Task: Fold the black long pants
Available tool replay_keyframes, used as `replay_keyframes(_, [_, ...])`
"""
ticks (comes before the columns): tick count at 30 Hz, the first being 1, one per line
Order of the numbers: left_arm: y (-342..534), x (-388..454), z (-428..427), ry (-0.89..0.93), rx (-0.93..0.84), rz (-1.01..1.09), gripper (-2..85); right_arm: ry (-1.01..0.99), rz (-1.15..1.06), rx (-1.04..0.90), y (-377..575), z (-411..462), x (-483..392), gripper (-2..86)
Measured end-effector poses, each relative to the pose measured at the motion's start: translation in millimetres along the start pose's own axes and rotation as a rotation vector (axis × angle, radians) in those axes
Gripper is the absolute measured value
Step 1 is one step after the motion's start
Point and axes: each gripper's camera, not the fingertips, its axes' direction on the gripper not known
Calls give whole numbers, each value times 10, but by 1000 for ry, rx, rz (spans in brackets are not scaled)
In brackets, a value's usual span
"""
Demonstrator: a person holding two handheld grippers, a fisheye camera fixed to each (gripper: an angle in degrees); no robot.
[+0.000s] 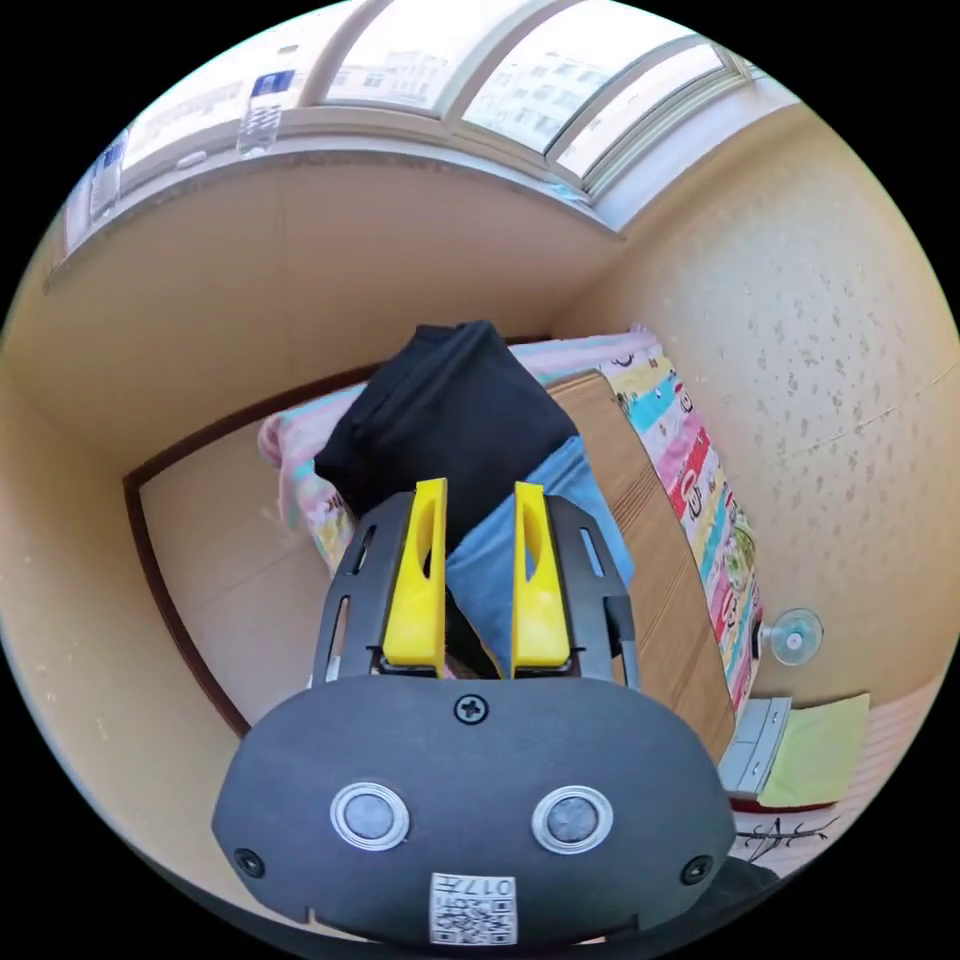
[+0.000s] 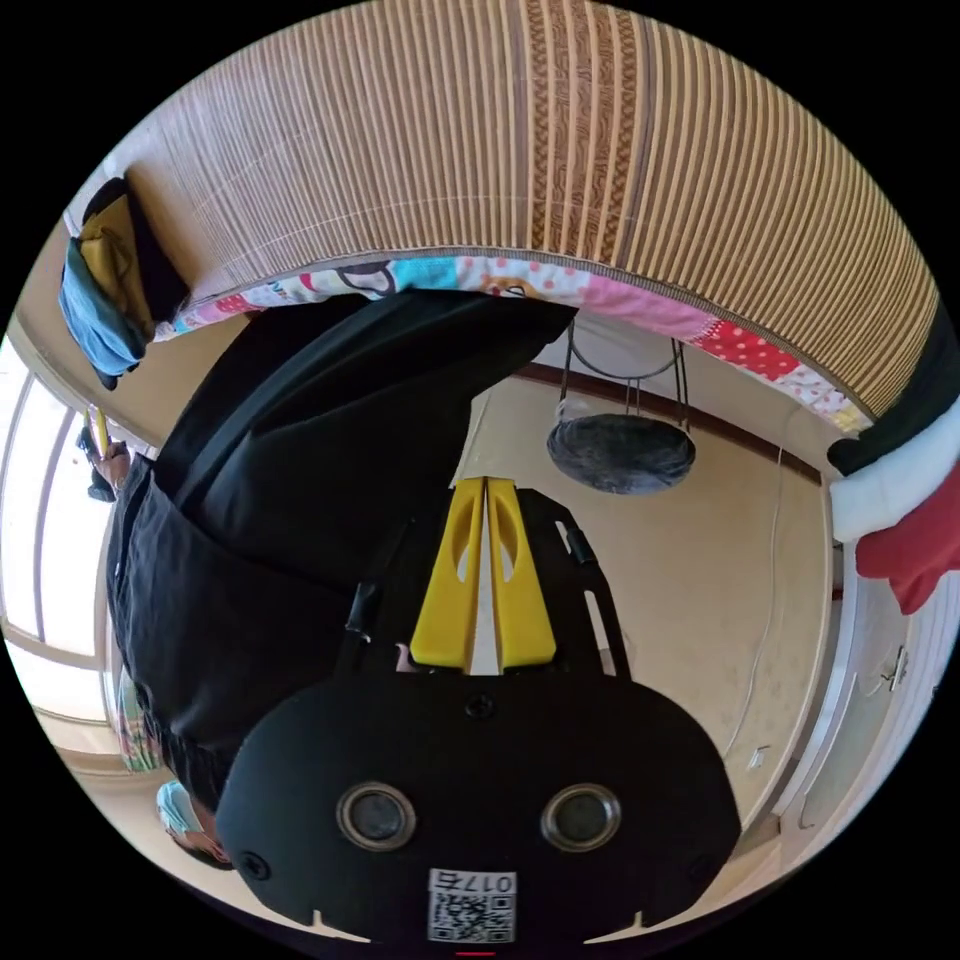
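In the left gripper view a folded black garment (image 1: 450,410), which looks like the black pants, lies on top of folded blue jeans (image 1: 510,570) on the bed. My left gripper (image 1: 480,490) hovers just in front of this pile with its yellow jaws open and nothing between them. In the right gripper view my right gripper (image 2: 486,482) points at the floor beside the bed, jaws shut with no cloth between them. Just to its left is a person's black clothing (image 2: 270,480). A pile of clothes (image 2: 105,280) sits far off on the mat.
The bed carries a bamboo mat (image 1: 650,560) over a colourful patterned sheet (image 1: 715,500), set in a corner under a window (image 1: 480,70). A round hanging seat (image 2: 620,452) stands on the floor. Something red and white (image 2: 900,520) lies at the mat's edge.
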Motion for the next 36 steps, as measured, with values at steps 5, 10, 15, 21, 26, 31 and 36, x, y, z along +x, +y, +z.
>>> replay_keyframes(5, [-443, -402, 301, -36, -143, 71, 136, -149, -5, 18, 148, 423, 83, 4])
replay_keyframes(10, [-423, -622, 740, -80, -315, 97, 97, -234, 78, 8, 244, 762, 409, 4])
replay_keyframes(15, [-623, -677, 550, 498, -261, 75, 50, -290, 87, 108, 256, 808, 613, 4])
replay_keyframes(21, [-1042, 815, 225, 993, -105, 290, 37, -338, 46, 139, 26, 757, 736, 4])
replay_keyframes(26, [-618, 2710, -319, 1288, -104, 618, 28, -272, 5, 185, -92, 565, 797, 3])
replay_keyframes(31, [1298, 4216, -636, 1485, -420, 1038, 10, -262, -15, 244, -137, 482, 1028, 2])
replay_keyframes(36, [3339, 4671, 160, 1071, -950, 1178, 7, -334, 3, 286, -264, 590, 1450, 3])
